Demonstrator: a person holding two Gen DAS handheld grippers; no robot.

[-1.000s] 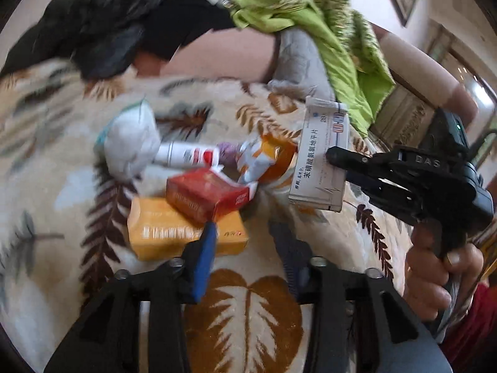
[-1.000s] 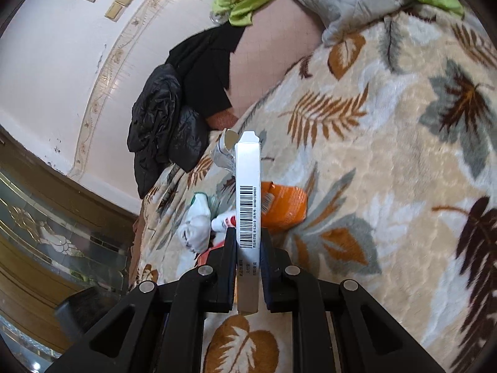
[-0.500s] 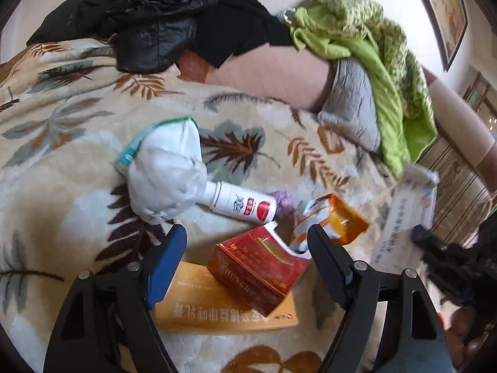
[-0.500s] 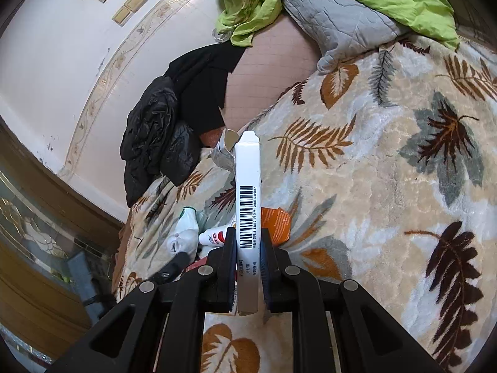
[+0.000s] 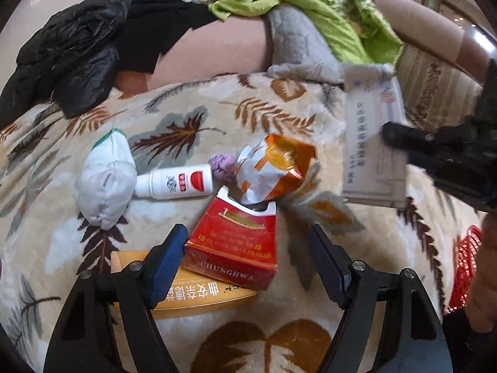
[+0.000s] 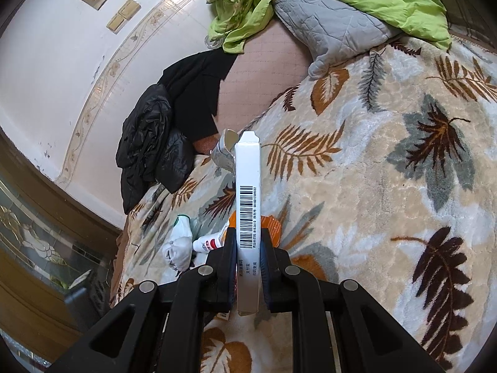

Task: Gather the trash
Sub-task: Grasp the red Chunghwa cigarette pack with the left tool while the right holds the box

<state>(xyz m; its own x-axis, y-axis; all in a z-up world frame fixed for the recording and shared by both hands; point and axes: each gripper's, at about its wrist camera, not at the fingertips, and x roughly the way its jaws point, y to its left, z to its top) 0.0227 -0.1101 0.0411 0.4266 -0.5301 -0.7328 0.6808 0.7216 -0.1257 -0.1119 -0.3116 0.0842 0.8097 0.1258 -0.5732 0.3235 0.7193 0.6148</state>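
Note:
A pile of trash lies on a leaf-patterned blanket [image 5: 192,115]. My left gripper [image 5: 248,258] is open, its jaws on either side of a red Chunghwa cigarette box [image 5: 236,242] that lies on a yellow box [image 5: 198,295]. Behind them are a white bottle [image 5: 177,181], a crumpled white mask [image 5: 104,177], a purple ball [image 5: 222,164] and an orange foil wrapper [image 5: 273,168]. My right gripper [image 6: 247,248] is shut on a flat white medicine box [image 6: 247,205], held above the blanket; the box also shows in the left wrist view [image 5: 372,143].
A black jacket [image 5: 77,49], a green blanket [image 5: 304,9] and a grey pillow [image 5: 298,46] lie along the pink headboard [image 5: 211,59]. A red mesh basket [image 5: 466,261] shows at the right edge beside the person's hand [image 5: 484,279].
My left gripper has opened wide and come down around the red cigarette box. My right gripper has carried the white medicine box up and to the right, away from the pile.

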